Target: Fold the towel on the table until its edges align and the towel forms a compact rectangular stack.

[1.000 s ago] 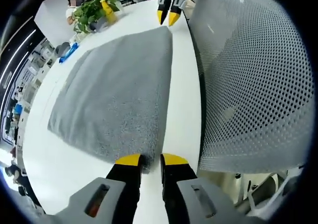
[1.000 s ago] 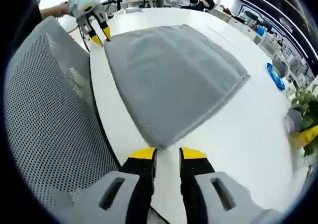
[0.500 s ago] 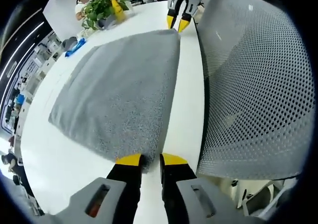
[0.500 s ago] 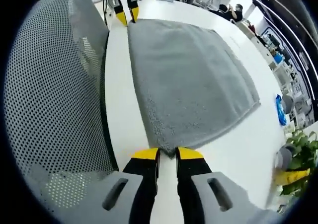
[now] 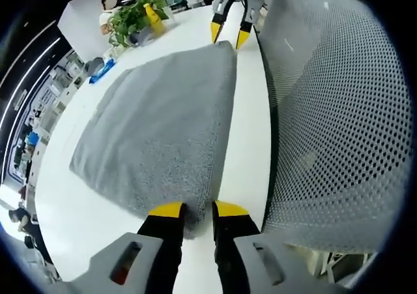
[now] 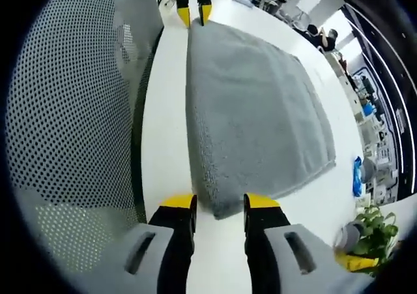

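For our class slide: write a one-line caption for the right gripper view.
Right gripper open around the grey towel's near corner; left gripper at the far corner.

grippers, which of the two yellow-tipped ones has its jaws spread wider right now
The right gripper: its jaws stand apart around a corner of the grey towel. The left gripper's sit closer together.

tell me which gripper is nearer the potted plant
Right. The right gripper sits at the towel corner on the same end of the table as the potted plant; the left gripper is at the far corner, with the whole towel between.
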Demonstrator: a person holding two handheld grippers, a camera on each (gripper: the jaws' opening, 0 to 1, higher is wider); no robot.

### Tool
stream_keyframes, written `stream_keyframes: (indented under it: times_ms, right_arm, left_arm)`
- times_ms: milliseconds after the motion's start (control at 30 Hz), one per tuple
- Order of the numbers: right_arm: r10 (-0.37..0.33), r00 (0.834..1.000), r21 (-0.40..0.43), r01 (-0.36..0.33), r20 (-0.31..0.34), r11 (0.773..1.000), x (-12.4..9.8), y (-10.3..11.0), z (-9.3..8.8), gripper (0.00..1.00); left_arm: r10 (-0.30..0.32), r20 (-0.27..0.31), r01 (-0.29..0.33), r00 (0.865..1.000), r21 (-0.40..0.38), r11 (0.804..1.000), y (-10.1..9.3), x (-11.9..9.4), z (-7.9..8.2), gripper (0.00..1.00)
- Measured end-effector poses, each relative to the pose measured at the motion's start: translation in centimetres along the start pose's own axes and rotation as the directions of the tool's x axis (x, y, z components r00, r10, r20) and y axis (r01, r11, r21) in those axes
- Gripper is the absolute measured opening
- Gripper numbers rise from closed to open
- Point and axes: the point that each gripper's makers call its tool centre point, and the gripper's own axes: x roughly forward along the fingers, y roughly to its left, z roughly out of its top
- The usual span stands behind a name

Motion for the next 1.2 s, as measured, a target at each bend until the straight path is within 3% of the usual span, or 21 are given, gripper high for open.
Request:
stream_keyframes:
  times_ms: [100,133,333,433,567,767,1000,1200]
  right_arm:
    - [0.043,0.999,0.007,-0.043,0.018,0.999,0.3,0.5,-0.2,0.05]
    - [0.054,0.998,0.066,-0.057,0.037,0.996,0.4,0.8,-0.1,0.02]
    - [0.053,0.997,0.181,-0.063,0.061,0.982,0.6,0.4,-0.4,0.02]
    - [0.051,0.994,0.298,-0.078,0.098,0.951,0.6,0.2,-0.4,0.02]
    - [0.062,0.989,0.465,-0.117,0.132,0.878,0.4,0.0,-0.5,0.00]
    - [0.044,0.989,0.503,-0.109,0.140,0.857,-0.5,-0.4,-0.2,0.00]
    - [-0.051,0.972,0.643,-0.113,0.230,0.757,-2.1,-2.3,0.5,0.00]
    - [-0.129,0.955,0.685,-0.094,0.268,0.723,-3.5,-3.8,0.9,0.00]
  left_arm:
    - [0.008,-0.008,-0.008,1.000,-0.011,1.000,0.5,0.2,-0.1,0.17]
    - [0.010,-0.013,-0.010,1.000,-0.018,1.000,0.5,0.2,-0.1,0.16]
    - [0.011,-0.017,-0.011,1.000,-0.029,1.000,0.2,0.4,0.2,0.07]
    - [0.022,-0.013,-0.023,1.000,-0.040,0.999,0.4,0.3,0.4,0.05]
    - [0.057,0.039,-0.052,0.998,-0.118,0.992,1.0,-0.2,1.1,0.03]
    - [0.134,0.151,-0.096,0.979,-0.238,0.966,2.3,-1.6,2.9,0.03]
    - [0.177,0.233,-0.096,0.956,-0.320,0.943,3.1,-2.6,4.4,0.02]
    - [0.211,0.304,-0.075,0.929,-0.403,0.912,4.0,-3.7,5.8,0.02]
